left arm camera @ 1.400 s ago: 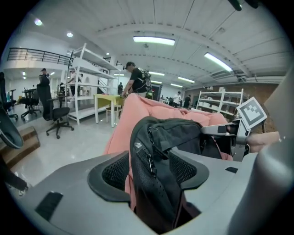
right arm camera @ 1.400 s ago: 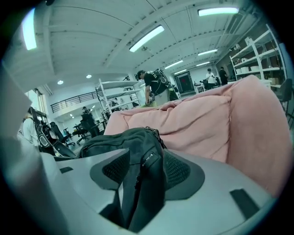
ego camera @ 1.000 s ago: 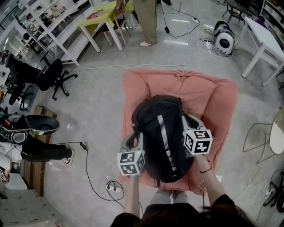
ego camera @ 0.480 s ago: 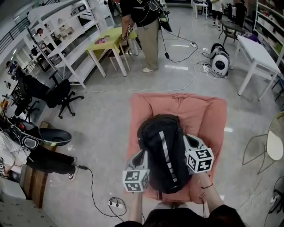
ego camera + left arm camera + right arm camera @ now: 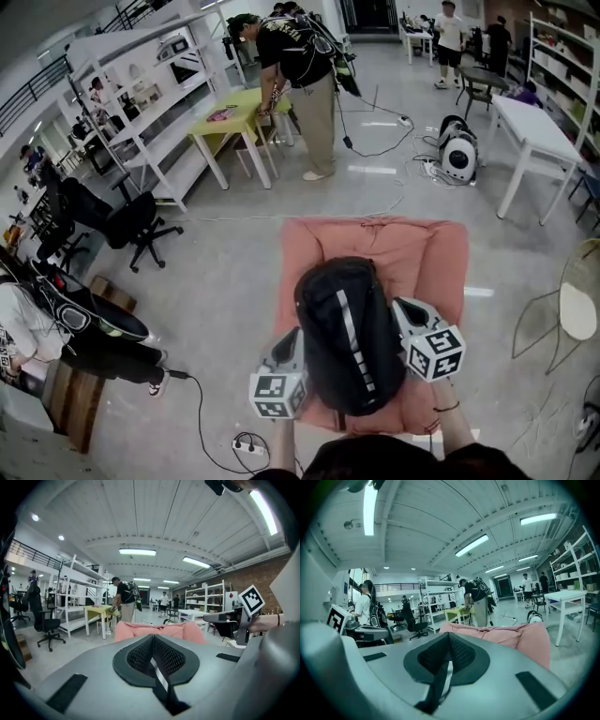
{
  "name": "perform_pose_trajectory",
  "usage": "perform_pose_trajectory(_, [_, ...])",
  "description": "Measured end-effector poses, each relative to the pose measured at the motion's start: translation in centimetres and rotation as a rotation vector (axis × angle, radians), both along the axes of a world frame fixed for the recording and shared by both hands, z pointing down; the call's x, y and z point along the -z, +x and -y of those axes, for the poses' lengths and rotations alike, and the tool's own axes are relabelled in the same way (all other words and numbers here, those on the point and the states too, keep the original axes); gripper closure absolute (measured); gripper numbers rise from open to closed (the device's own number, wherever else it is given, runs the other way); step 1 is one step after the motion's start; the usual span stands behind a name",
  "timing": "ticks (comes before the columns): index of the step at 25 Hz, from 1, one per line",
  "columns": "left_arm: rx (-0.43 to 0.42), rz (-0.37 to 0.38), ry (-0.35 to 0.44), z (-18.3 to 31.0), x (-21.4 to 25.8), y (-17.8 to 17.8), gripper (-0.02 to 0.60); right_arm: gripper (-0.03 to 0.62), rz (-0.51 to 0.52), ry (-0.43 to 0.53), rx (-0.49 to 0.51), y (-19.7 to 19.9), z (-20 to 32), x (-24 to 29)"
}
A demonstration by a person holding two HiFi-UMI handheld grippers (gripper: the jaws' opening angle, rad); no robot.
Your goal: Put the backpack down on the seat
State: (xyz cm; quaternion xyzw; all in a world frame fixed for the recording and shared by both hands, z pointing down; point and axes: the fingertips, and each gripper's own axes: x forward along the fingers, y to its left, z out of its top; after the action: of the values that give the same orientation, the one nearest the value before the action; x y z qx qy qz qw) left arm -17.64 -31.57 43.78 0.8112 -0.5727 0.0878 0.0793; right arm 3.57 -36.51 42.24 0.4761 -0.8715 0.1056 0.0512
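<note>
Snapping together just now, the left tongs (image 5: 153, 654) and right tongs (image 5: 449, 652) hold nothing, fully shut, either side of the black backpack (image 5: 345, 337), which sits on the pink cushioned seat (image 5: 375, 239), so it looks already set down.

I see the backpack (image 5: 349, 337) covering the near middle of the pink seat (image 5: 422, 253), while the seat's far edge and right side lie bare. Open floor (image 5: 225, 281) runs along its left edge. A power strip (image 5: 246, 447) lies by the near-left corner, and a wire chair (image 5: 577, 314) stands off its right edge.
</note>
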Motion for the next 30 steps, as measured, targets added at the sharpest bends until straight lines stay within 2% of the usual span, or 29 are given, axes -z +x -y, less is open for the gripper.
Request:
perform_pose_trajectory(8, [-0.017, 0.0, 0.09, -2.8, 4.7, -0.1, 0.566, 0.58, 0.033, 0.086, -0.007, 1.7, -2.9, 4.5])
perform_pose_trajectory(15, [-0.017, 0.012, 0.148, -4.0, 6.7, -0.6, 0.566, 0.58, 0.028, 0.14, -0.029, 3.1, -4.3, 6.5])
perform_pose_trajectory(23, [0.005, 0.012, 0.188, -5.3, 8.4, -1.4, 0.566, 0.58, 0.024, 0.197, -0.03, 3.6, -5.3, 8.5])
perform_pose_trajectory(30, [0.016, 0.016, 0.191, -6.1, 8.3, -1.6, 0.566, 0.58, 0.044, 0.198, -0.017, 3.5, -5.8, 8.2])
